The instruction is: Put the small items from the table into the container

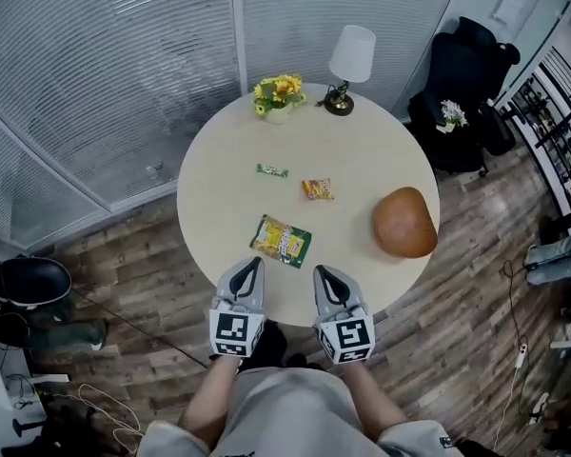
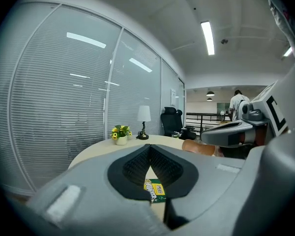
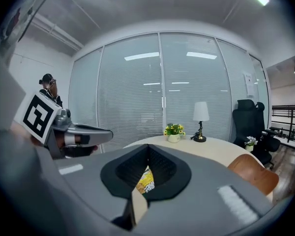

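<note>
Three small items lie on the round beige table [image 1: 228, 150]: a thin green packet [image 1: 272, 170], an orange snack packet [image 1: 317, 188] and a larger yellow-and-green packet [image 1: 282, 240]. A brown rounded container [image 1: 404, 222] sits at the table's right edge. My left gripper [image 1: 258, 261] is shut and empty, its tip just at the near left of the yellow-and-green packet [image 2: 155, 190]. My right gripper [image 1: 319, 269] is also shut and empty, close to that packet's [image 3: 146, 181] near right. The brown container [image 3: 253, 173] shows low right in the right gripper view.
A pot of yellow flowers [image 1: 278, 96] and a white table lamp [image 1: 349, 60] stand at the table's far edge. Glass walls with blinds run behind. A black office chair [image 1: 462, 84] is at the far right, on the wood floor.
</note>
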Motion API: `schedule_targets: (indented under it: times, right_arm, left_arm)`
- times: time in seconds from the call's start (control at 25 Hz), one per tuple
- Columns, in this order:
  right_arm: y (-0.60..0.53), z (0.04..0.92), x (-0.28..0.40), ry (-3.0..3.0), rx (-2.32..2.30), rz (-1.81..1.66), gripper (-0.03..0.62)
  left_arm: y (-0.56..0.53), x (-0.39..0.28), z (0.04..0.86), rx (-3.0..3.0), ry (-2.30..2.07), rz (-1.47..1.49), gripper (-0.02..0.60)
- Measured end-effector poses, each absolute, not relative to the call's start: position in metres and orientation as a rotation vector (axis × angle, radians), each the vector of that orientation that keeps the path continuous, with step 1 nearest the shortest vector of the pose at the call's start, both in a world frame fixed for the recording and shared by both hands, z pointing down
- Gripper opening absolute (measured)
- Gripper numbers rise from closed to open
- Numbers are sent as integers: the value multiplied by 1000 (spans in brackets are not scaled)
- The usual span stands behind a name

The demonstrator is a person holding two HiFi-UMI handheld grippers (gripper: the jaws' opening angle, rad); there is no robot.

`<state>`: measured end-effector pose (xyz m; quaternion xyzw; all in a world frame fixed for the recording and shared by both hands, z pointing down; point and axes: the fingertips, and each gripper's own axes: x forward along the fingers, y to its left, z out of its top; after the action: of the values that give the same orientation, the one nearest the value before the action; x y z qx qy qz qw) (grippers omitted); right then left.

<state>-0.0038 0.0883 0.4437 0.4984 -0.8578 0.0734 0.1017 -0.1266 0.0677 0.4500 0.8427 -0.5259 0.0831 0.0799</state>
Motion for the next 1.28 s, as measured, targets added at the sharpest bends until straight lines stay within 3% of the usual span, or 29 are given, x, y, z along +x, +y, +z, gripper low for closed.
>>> schedule_targets:
  times: [0.48, 0.6, 0.76, 0.88, 1.0, 1.12, 1.28]
  right_arm:
    - [-4, 532, -46, -2475, 1209, 189, 5]
    - [-14, 569, -63, -2467, 1063, 203, 90]
    - [-30, 630, -85, -2411, 925, 270, 365]
    - [-30, 670, -100, -2354, 818, 295, 483]
    - [-23, 704, -108, -2281, 698, 280, 549]
    - [-19, 726, -109, -2229, 616, 321, 564]
    - [-17, 726, -109, -2238, 591, 394, 531]
  left_arm:
    - [-10, -145, 482, 2470, -1515, 315, -3]
    - [-16, -149, 484, 2434, -1538, 314, -3]
    - [-24, -159, 490, 2367, -1573, 322, -3]
    - [-24, -165, 494, 2321, -1610, 334, -3]
    - [-21, -169, 498, 2277, -1646, 348, -3]
    - [-19, -170, 502, 2238, -1673, 354, -3]
    - [-17, -173, 509, 2190, -1701, 364, -3]
